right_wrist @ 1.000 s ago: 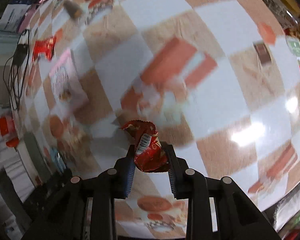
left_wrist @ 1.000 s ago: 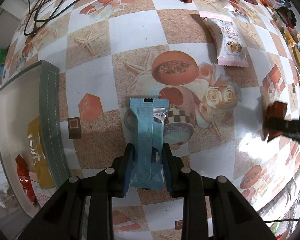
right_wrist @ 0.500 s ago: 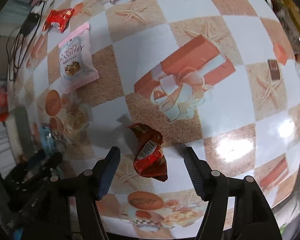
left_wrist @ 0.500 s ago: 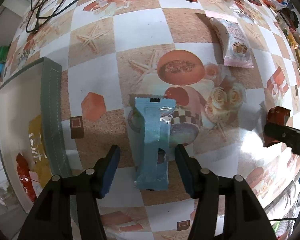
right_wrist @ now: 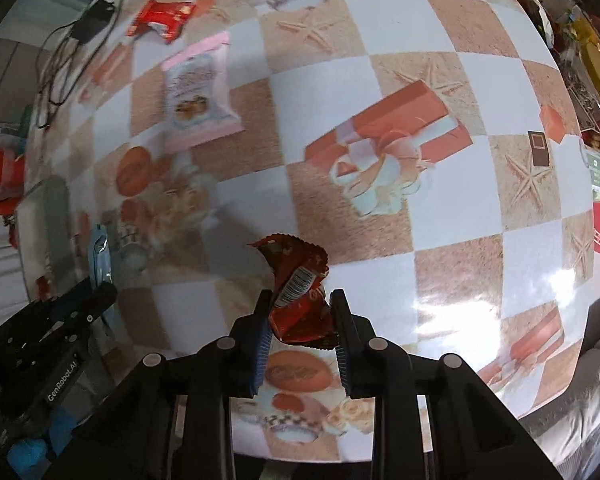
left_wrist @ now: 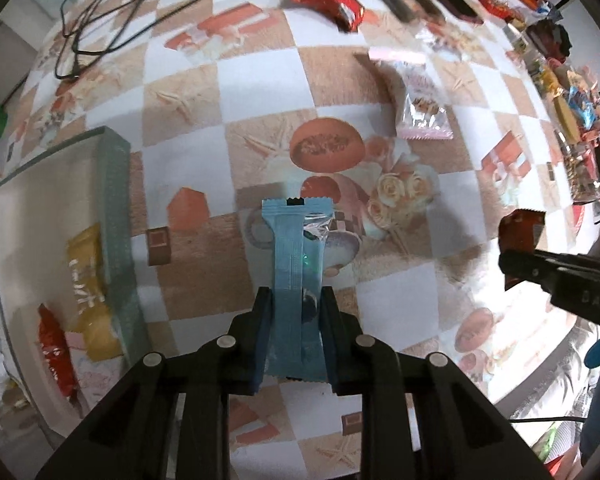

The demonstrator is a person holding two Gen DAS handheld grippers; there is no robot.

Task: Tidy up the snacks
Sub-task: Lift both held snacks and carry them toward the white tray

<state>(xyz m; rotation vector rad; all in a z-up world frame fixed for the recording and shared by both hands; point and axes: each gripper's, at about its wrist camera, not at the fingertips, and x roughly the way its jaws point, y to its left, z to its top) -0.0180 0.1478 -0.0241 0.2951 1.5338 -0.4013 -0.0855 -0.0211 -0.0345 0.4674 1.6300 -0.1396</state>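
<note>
My left gripper (left_wrist: 296, 300) points straight down, its jaws closing, pads pressed on the lower half of a long light-blue snack packet (left_wrist: 296, 240) that hangs just above the patterned tablecloth. In the right wrist view my right gripper (right_wrist: 302, 304) is closing too, pads squeezing a crumpled red snack packet (right_wrist: 296, 280) with a barcode. The left wrist view shows that red packet (left_wrist: 522, 228) at the right edge. The blue packet (right_wrist: 100, 256) shows at the left of the right wrist view.
A grey-green rimmed tray (left_wrist: 116, 220) at the left holds a yellow packet (left_wrist: 86, 280) and a red one (left_wrist: 56, 348). A pink packet (left_wrist: 420, 108) and a red wrapper (left_wrist: 332, 0) lie farther off. Cables (left_wrist: 100, 20) trail at top left. Several snacks (left_wrist: 560, 92) crowd the right edge.
Both grippers stood open half a second ago with their packets lying between the fingers; both have shut again. The left has risen a little; the right has shifted across the table.
</note>
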